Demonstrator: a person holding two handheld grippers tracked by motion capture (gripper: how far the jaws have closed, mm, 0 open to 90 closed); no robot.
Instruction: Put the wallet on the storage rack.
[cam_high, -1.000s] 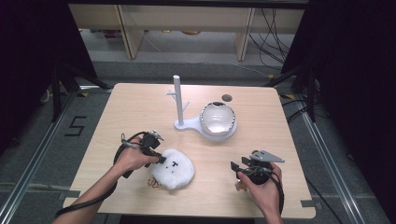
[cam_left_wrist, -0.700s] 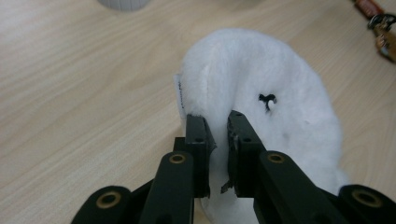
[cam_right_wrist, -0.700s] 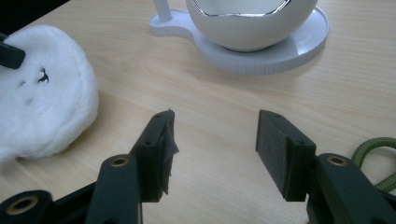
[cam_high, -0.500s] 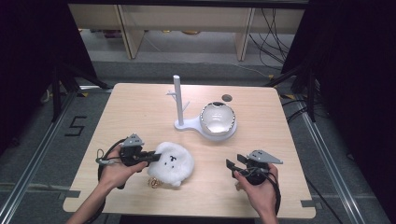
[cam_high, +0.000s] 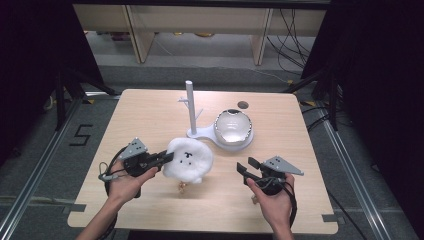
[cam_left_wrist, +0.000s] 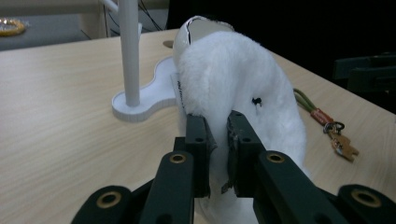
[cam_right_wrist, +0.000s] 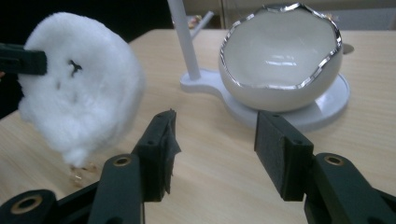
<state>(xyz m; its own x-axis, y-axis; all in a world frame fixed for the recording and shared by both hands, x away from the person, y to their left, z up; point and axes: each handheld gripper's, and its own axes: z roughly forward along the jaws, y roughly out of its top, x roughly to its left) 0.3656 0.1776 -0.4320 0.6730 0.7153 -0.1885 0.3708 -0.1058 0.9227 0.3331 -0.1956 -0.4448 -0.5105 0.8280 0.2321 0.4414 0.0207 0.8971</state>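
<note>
The left gripper (cam_high: 165, 157) is clamping the near left edge of a white fluffy plush (cam_high: 189, 159), holding it raised just above the wooden table (cam_high: 150, 110), with a small keychain (cam_left_wrist: 337, 135) dangling down to the table beneath it. The right gripper (cam_high: 248, 170) is hovering near the right front of the table, its jaws apart with nothing between them, having just been narrowing slightly. Beyond the plush, a white eggshell-shaped bowl (cam_high: 233, 127) is sitting on a white stand (cam_high: 191, 107) with an upright post.

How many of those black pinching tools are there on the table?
2: the left gripper is pinching the white fluffy toy at the table's near left; the right gripper, open and empty, is at the near right.
</note>
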